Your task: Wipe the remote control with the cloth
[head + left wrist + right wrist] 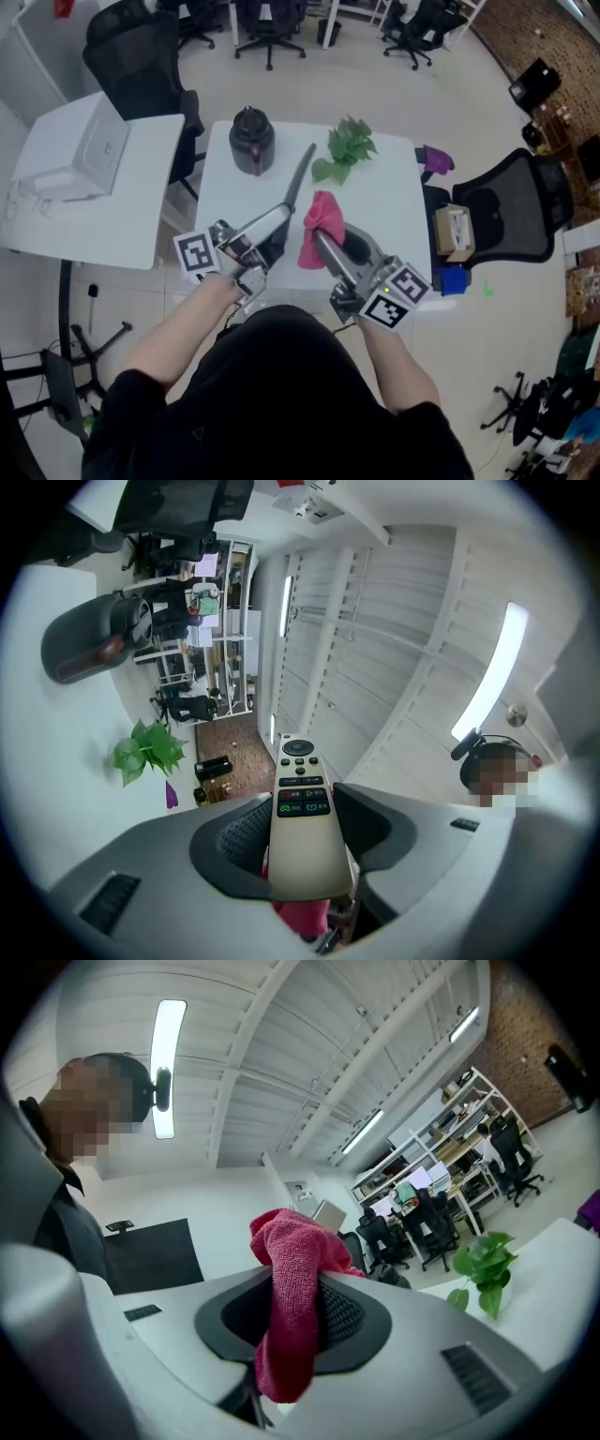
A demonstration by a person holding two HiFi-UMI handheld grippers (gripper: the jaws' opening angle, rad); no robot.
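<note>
In the head view my left gripper (279,221) is shut on a long remote control (298,184), which sticks out over the white table (384,202). The left gripper view shows the cream remote (300,794), buttons up, clamped between the dark pads (234,841) of the left gripper (302,834). Just to its right, my right gripper (328,236) is shut on a pink cloth (319,223) that hangs bunched from its tips. In the right gripper view the cloth (286,1316) fills the gap of the right gripper (295,1324). Cloth and remote are close together; contact is unclear.
A black kettle (251,139) and a green plant (345,150) stand at the table's far side. A purple object (436,159) sits by the right edge. A black chair (511,211) with a box (452,231) stands to the right, a white side table (94,202) to the left.
</note>
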